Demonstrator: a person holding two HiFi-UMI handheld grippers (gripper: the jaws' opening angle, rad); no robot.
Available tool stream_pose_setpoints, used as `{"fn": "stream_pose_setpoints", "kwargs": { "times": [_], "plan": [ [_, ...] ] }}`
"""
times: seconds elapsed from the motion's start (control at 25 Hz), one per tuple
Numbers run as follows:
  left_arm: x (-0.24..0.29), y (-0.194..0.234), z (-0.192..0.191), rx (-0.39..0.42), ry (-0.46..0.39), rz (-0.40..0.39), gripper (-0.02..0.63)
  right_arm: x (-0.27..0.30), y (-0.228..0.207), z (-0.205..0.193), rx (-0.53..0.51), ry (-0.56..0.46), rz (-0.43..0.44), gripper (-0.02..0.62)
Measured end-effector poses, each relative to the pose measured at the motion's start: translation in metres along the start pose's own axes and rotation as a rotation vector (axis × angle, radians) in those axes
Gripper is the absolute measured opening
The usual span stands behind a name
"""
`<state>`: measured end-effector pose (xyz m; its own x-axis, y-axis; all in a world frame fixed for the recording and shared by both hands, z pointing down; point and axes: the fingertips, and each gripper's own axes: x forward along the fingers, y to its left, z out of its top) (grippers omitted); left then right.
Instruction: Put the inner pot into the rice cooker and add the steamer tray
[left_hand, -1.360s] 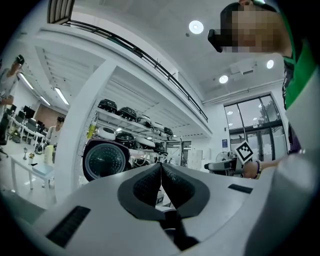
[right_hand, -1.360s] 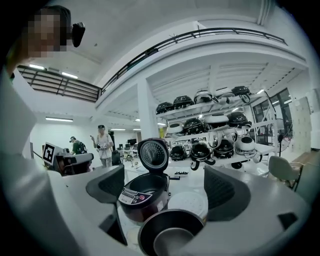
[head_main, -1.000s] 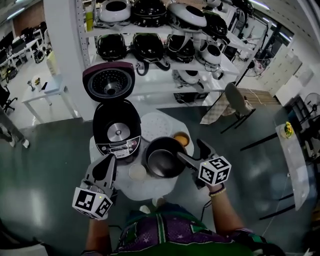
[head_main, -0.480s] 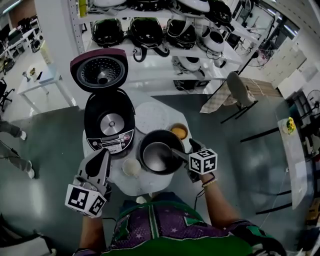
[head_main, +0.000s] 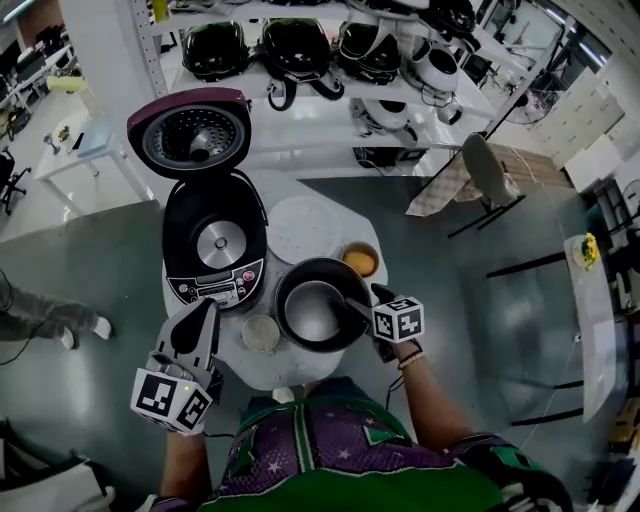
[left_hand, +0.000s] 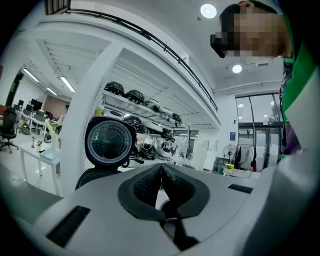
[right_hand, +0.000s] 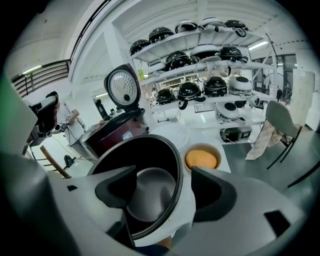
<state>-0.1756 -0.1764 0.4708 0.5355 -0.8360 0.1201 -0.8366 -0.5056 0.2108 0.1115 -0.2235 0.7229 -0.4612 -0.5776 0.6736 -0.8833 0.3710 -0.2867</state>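
The dark inner pot (head_main: 316, 306) stands on the round white table (head_main: 287, 366), right of the open rice cooker (head_main: 214, 243), whose lid (head_main: 189, 134) is raised. A white steamer tray (head_main: 305, 228) lies flat behind the pot. My right gripper (head_main: 353, 303) has come down on the pot's right rim, and its jaws have just been closing. In the right gripper view one of its fingers (right_hand: 119, 187) is inside the pot (right_hand: 150, 192), the other outside, and the pads stand off the rim. My left gripper (head_main: 206, 312) hovers in front of the cooker, shut on nothing (left_hand: 161, 183).
A bowl with an orange thing in it (head_main: 361, 261) sits just right of the pot, and a small cup (head_main: 260, 333) sits left of it. Shelves with several cookers (head_main: 330, 50) stand behind. A chair (head_main: 482, 172) is at the right, a person's legs (head_main: 50, 320) at the left.
My right gripper has dropped from above the table onto the pot's right rim and its jaws have narrowed. The left gripper has sunk a little.
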Motion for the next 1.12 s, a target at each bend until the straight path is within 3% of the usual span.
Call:
{"fn": "stream_pose_setpoints", "kwargs": {
  "times": [0.32,0.6,0.76,1.12],
  "plan": [
    [0.006,0.008,-0.006,-0.018,0.022,0.033,0.023,0.024,-0.015,-0.023,-0.020,0.121,-0.027,0.210],
    [0.010,0.010,-0.010,-0.040,0.026,0.031,0.023,0.038,-0.031,-0.033,0.039,0.182,-0.101,0.130],
    [0.007,0.008,-0.012,-0.036,0.033,0.036,0.023,0.044,-0.033,-0.035,0.098,0.186,-0.101,0.087],
    [-0.003,0.009,-0.012,-0.028,0.030,0.051,0.023,0.042,-0.034,-0.034,0.078,0.193,-0.147,0.053]
  ]
}}
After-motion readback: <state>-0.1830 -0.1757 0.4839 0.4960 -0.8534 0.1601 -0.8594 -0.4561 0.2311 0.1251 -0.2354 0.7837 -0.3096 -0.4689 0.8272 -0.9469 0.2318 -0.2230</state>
